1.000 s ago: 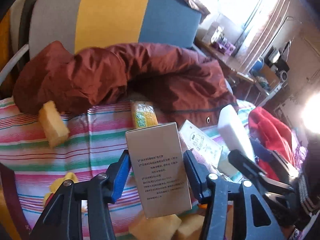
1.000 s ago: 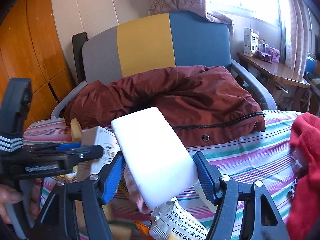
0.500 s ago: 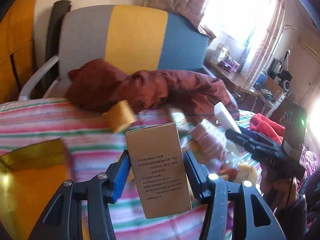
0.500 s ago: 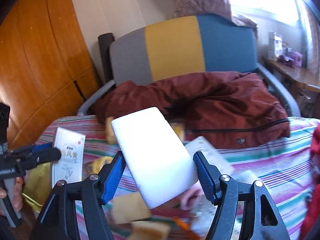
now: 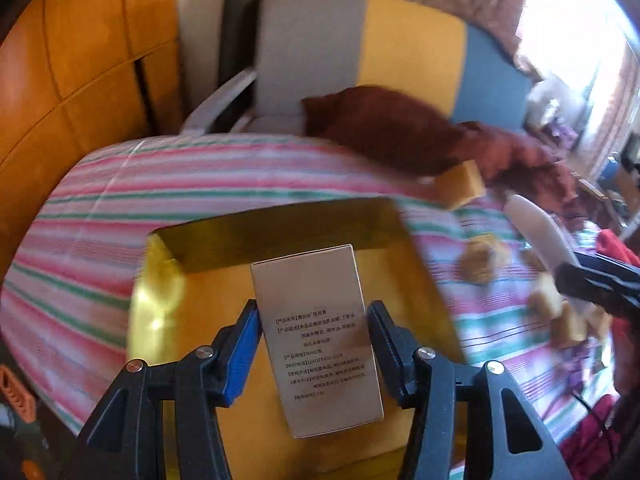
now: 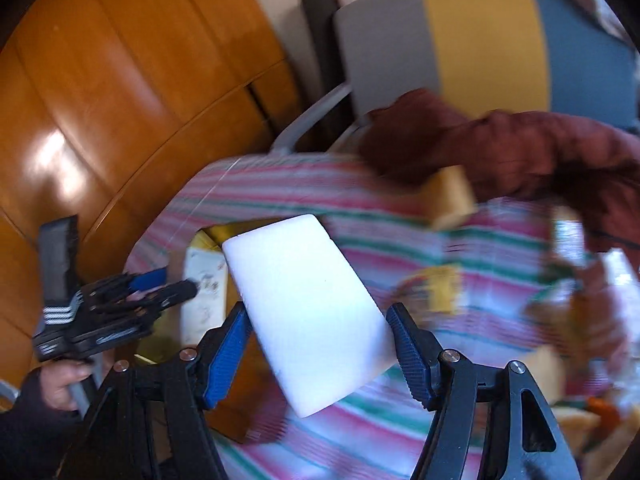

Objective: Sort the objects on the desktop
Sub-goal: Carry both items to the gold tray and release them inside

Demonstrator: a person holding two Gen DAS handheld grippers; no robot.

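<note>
Behind left claw (image 5: 312,344), gold box (image 5: 280,228) half hidden, sponges (image 5: 560,316) blurred

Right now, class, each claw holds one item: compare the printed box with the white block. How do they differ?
The printed box in the left claw is beige-grey card with lines of text; the white block in the right claw is plain and unmarked. The box has crisp edges and looks thin; the block looks thicker. Both are rectangular, clamped and tilted.

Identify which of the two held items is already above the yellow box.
The printed carton in the left gripper: it hangs over the yellow box. The white foam block in the right gripper is beside it, over striped cloth.
</note>
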